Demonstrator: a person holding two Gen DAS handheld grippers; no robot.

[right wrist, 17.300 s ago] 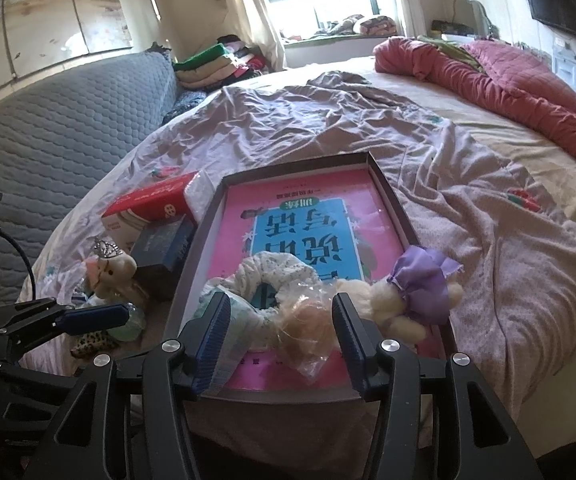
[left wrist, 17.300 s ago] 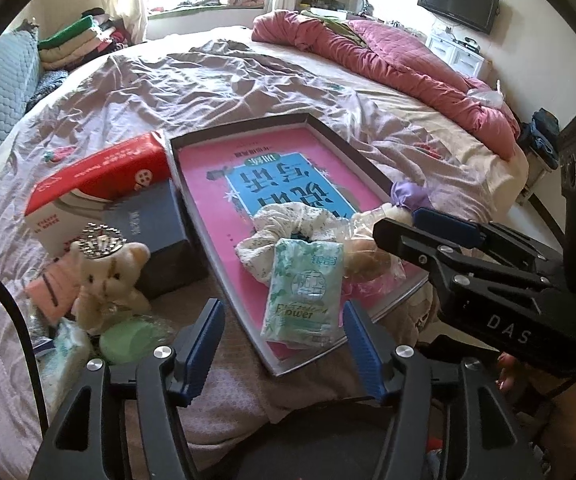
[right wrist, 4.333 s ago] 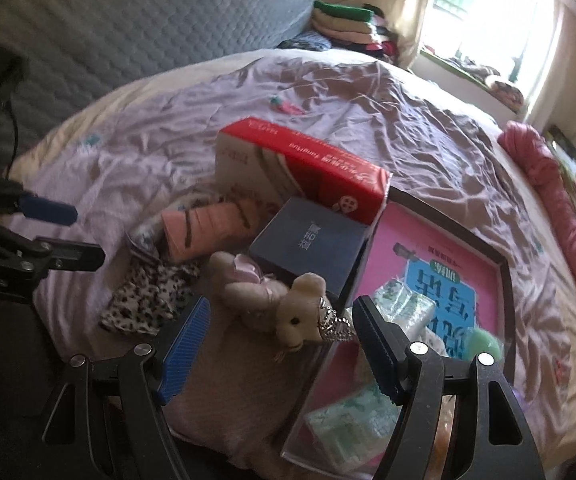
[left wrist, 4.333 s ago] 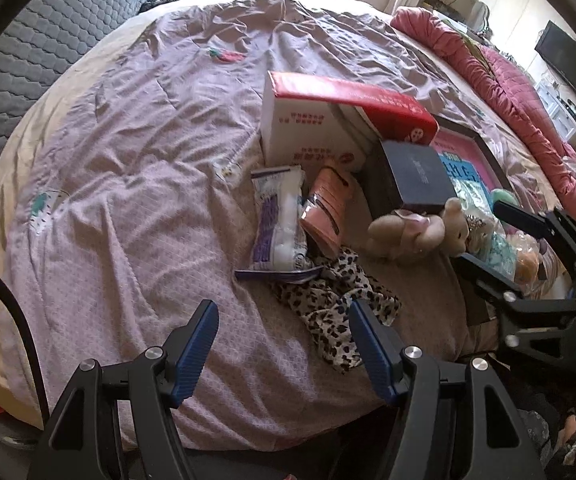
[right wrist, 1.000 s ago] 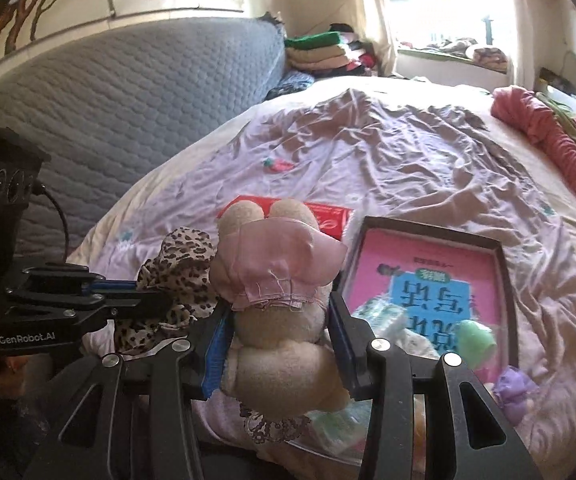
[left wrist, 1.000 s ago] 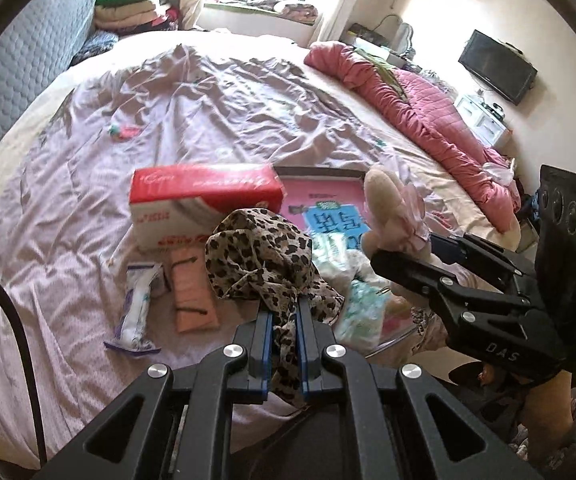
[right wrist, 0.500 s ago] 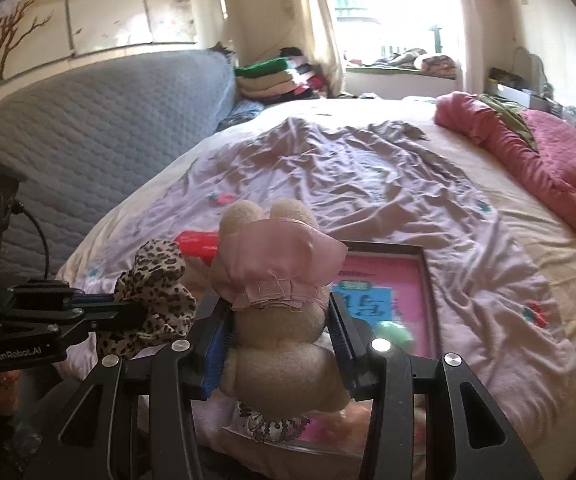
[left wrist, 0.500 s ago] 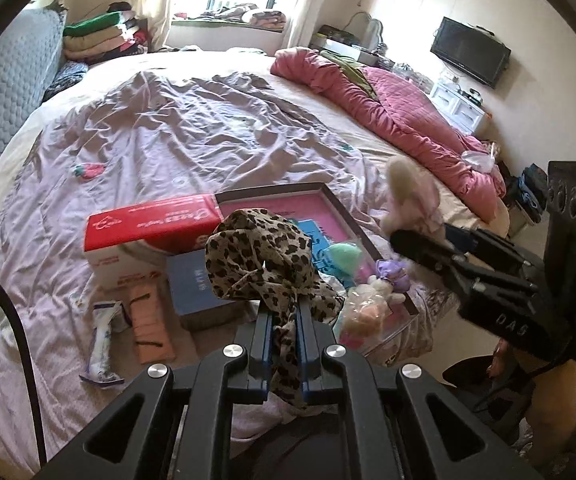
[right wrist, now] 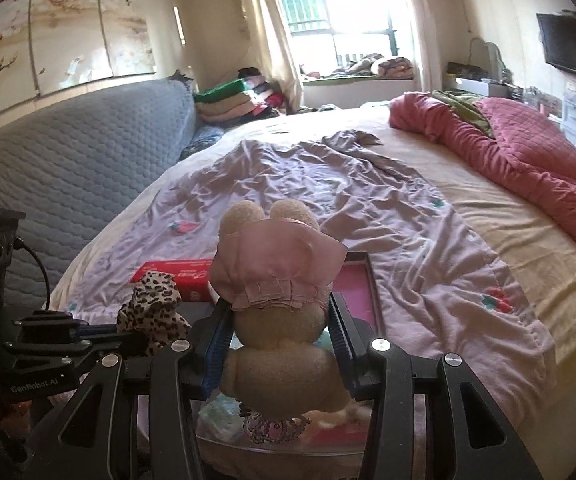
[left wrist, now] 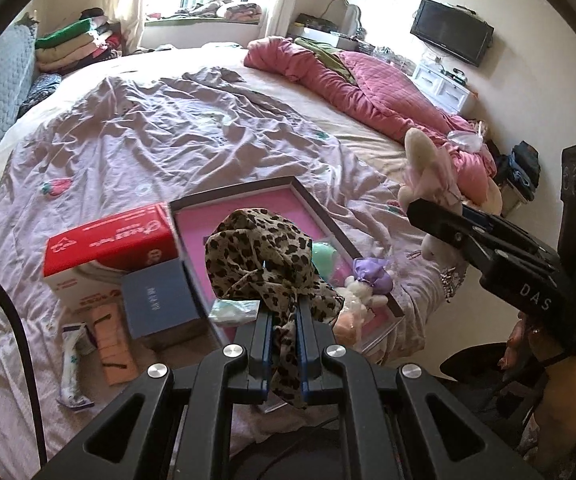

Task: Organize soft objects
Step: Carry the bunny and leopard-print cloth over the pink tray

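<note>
The left gripper (left wrist: 284,320) has its jaws closed tight on a leopard-print cloth (left wrist: 262,254), which bunches up above the fingers and hangs a little below them. The right gripper (right wrist: 280,332) grips a beige plush bear (right wrist: 278,292) in a pink dress; the jaws press on the two sides of its body, and the bear is upside down, with a small silver crown (right wrist: 274,426) hanging under it. Both things are held in the air above the near edge of the bed (left wrist: 160,136), over a flat tray (left wrist: 300,194) with a pink bottom. In the tray lie a small toy with a purple bow (left wrist: 370,280), a green round thing (left wrist: 326,254) and a pale packet (left wrist: 234,308). Just left of the tray stand a red and white box (left wrist: 108,246) and a dark blue box (left wrist: 158,302), touching each other. Nearer the bed's edge lie a pink card (left wrist: 114,346) and a small white packet (left wrist: 72,364). A red quilt (left wrist: 360,92) lies along the far right side of the bed.
</note>
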